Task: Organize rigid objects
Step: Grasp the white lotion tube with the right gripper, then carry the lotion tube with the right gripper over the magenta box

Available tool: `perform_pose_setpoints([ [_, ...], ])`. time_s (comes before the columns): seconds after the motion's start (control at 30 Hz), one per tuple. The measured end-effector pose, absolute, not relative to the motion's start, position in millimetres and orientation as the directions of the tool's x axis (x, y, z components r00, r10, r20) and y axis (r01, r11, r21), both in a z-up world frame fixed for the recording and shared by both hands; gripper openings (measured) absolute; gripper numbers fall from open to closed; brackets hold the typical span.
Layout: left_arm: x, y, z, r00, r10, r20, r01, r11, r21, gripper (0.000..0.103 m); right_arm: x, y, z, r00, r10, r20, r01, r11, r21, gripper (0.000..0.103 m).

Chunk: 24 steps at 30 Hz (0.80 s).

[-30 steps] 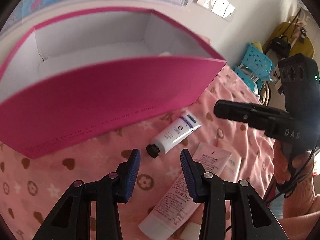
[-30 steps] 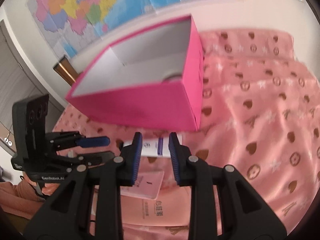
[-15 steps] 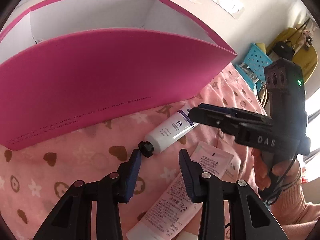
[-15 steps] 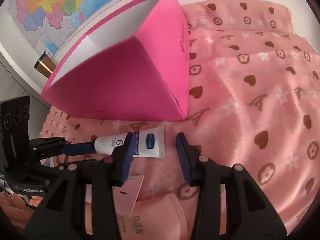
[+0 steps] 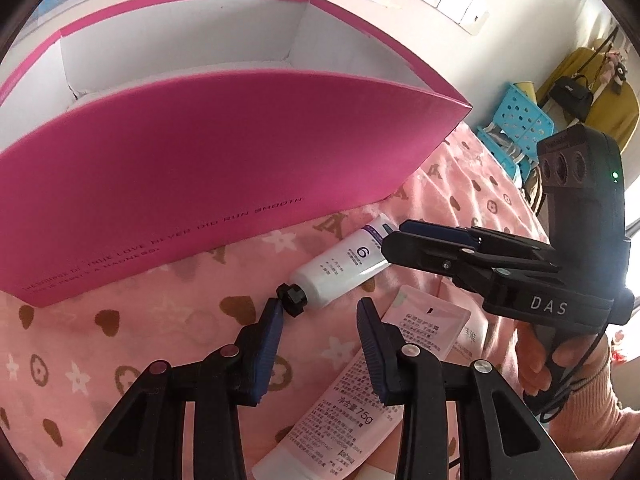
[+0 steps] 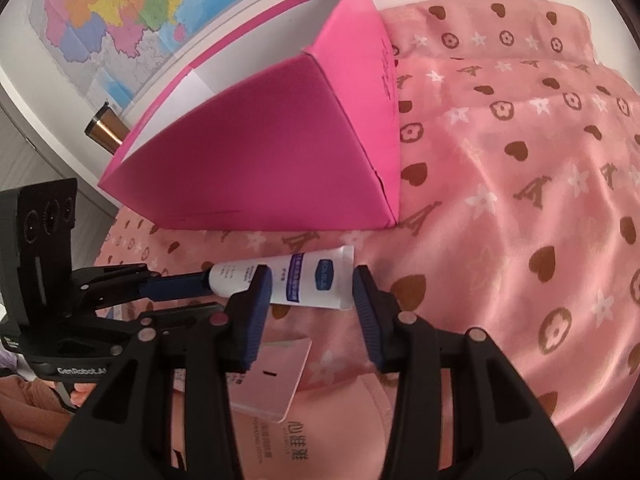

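**Right gripper over white tube, box behind**

Currently the pink tube [image 5: 348, 396] lies nearest, flat on the pink patterned cloth [image 6: 520, 200], partly under the left gripper [image 5: 320, 320]. Left fingers stand apart with nothing between them; the left pad sits just beside the black cap [image 5: 292, 299].

The white tube [image 6: 288, 280] lies flat on the cloth, just in front of the pink box [image 5: 200, 168]. Blue label, "6" printed on its side. Long axis roughly along the box front: cap toward the left gripper, flat crimped end toward the box corner.

Right gripper [image 6: 312, 292] straddles the crimped end, fingers apart, pads not pressing it.

Box open-topped, white inside; contents can't tell.
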<state>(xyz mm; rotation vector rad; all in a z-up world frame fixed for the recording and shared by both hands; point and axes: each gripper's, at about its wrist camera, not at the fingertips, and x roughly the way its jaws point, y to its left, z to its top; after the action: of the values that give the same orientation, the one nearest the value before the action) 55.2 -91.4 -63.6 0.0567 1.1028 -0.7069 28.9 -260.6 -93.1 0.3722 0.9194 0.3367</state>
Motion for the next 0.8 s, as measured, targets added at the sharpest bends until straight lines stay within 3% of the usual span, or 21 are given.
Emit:
perform_pose_setpoints([
  [0.4, 41.0, -88.9, -39.9, 0.32, -0.494, -0.808, 0.573, 0.78, -0.25, 0.039, 9.8, -254.7, -59.0, 0.624, 0.432, -0.651, -0.161, 0.886, 0.434, 0.044],
  [0.8, 32.7, -84.3, 21.8, 0.368, -0.569, -0.735, 0.609, 0.745, -0.273, 0.039, -8.4, -254.9, 7.2, 0.718, 0.421, -0.553, -0.216, 0.891, 0.398, 0.044],
])
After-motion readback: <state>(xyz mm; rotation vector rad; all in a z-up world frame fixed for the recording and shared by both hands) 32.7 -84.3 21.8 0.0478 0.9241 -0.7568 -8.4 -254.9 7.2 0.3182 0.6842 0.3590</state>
